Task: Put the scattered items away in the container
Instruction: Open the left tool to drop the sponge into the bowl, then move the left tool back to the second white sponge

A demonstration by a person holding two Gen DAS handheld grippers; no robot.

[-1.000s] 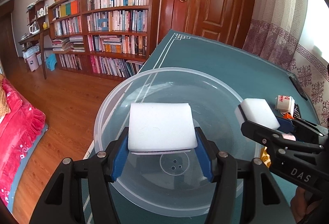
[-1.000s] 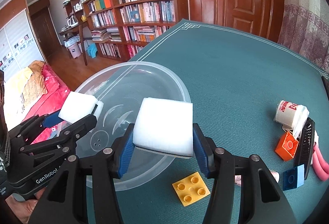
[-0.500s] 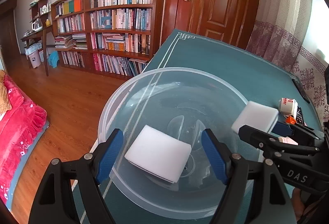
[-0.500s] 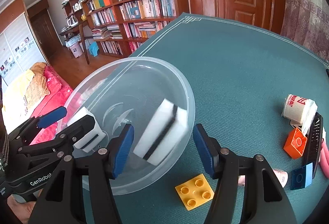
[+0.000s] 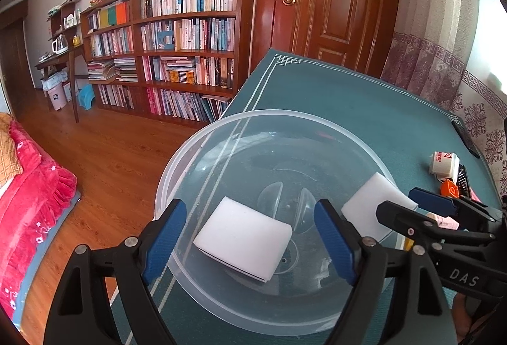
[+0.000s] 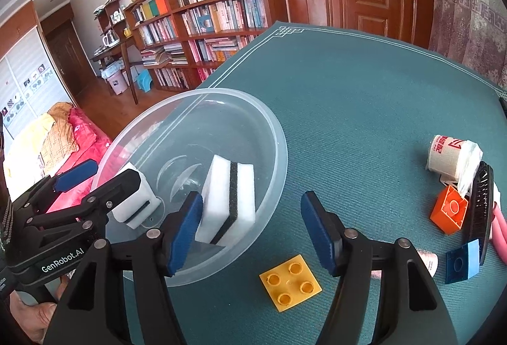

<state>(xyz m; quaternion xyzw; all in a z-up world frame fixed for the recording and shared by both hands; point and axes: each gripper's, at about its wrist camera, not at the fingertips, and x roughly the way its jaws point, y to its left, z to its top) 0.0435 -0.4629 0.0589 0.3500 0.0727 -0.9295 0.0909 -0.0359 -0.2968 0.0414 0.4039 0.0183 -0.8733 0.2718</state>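
Both white sponges have dropped from my tongs since a second ago and now lie in the clear bowl (image 5: 202,151), two in all. My left tongs (image 5: 250,237) stand wide apart with nothing between them, above the flat sponge (image 5: 242,237) on the bowl's bottom. My right tongs (image 6: 250,231) are spread apart too, holding nothing; just past the left pad the second sponge (image 6: 228,202) leans on edge against the bowl's near wall, its black middle layer showing.

One bowl sits on the teal counter (image 6: 348,91). Outside it I count three toy bricks: one yellow brick (image 6: 290,281) near the bowl's rim, one orange brick (image 6: 450,213) and one blue brick (image 6: 462,262) farther right. Beside the orange one stand one white paper roll (image 6: 446,156) with red print and one black brush (image 6: 480,202) on edge. Something pink (image 6: 499,231) lies behind the brush; I cannot tell what it is.
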